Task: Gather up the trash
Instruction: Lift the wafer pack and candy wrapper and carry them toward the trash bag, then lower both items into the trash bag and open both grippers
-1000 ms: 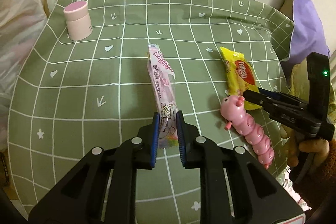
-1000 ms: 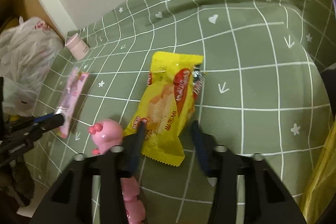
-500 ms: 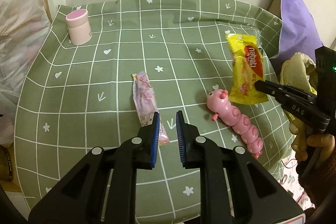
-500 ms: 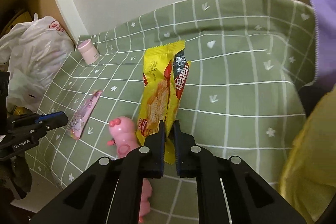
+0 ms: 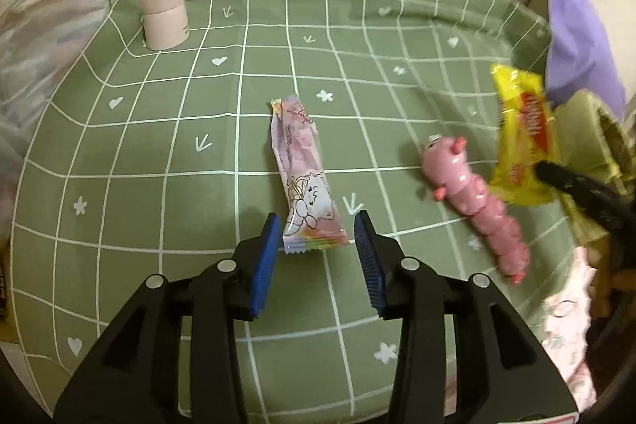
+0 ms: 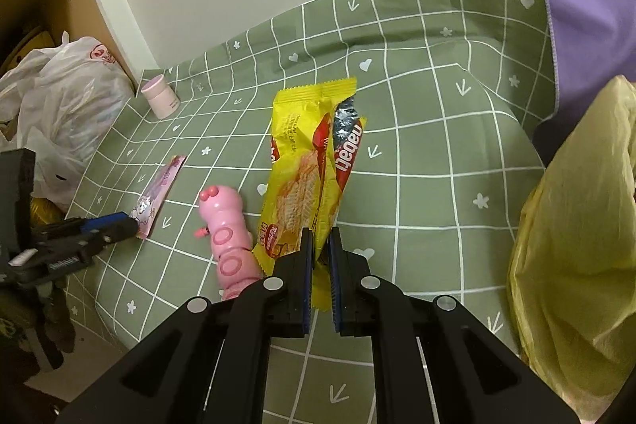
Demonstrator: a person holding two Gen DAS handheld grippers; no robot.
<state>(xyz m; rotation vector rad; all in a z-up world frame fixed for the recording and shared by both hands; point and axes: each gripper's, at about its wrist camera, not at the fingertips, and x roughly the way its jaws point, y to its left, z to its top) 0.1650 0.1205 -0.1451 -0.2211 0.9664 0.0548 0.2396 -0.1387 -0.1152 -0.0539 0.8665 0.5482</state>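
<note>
Much bare tablecloth [image 5: 167,185] beyond wrappers.

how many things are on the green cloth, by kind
snack wrappers: 2, the pink wrapper lying flat and the yellow wrapper lifted in the right gripper
toys: 1, the pink caterpillar toy
jars: 1, the pink jar
total: 4

A matt green cloth [image 5: 167,153] with white grid lines covers the tabletop, creased at its far edge. The yellow wrapper [image 6: 306,161] is glossy film with a silvery foil inside; the pink wrapper [image 5: 304,177] is shiny too. The pink caterpillar toy [image 5: 473,205] looks like smooth plastic. The yellow bag [image 6: 576,225] is thin, crinkled plastic.
</note>
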